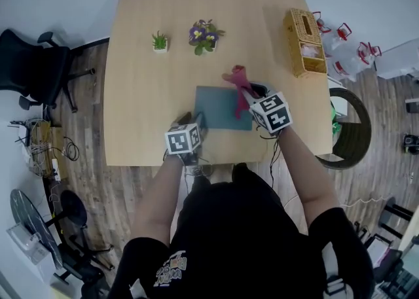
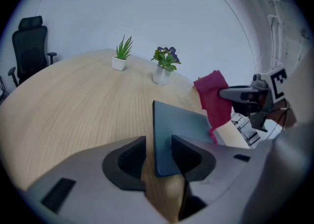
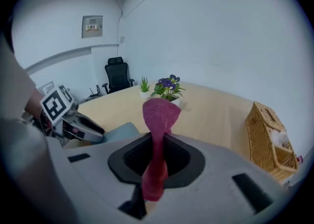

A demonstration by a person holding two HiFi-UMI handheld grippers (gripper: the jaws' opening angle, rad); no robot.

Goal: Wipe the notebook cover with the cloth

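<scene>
A grey-blue notebook point(image 1: 219, 105) lies flat on the wooden table point(image 1: 150, 95), near its front edge. My left gripper point(image 1: 198, 123) is at the notebook's near-left corner. In the left gripper view the jaws stand open astride that corner point(image 2: 169, 135), the right finger lying over the cover and wood showing beside the left one. My right gripper point(image 1: 252, 95) hangs over the notebook's right side, shut on a magenta cloth point(image 1: 239, 82). In the right gripper view the cloth point(image 3: 159, 112) runs up between the jaws and flops forward.
A wicker basket point(image 1: 304, 42) stands at the table's right edge. A purple flower pot point(image 1: 204, 36) and a small green plant point(image 1: 160, 42) sit at the back. A black office chair point(image 1: 33, 62) stands left of the table, a round seat point(image 1: 353, 127) to the right.
</scene>
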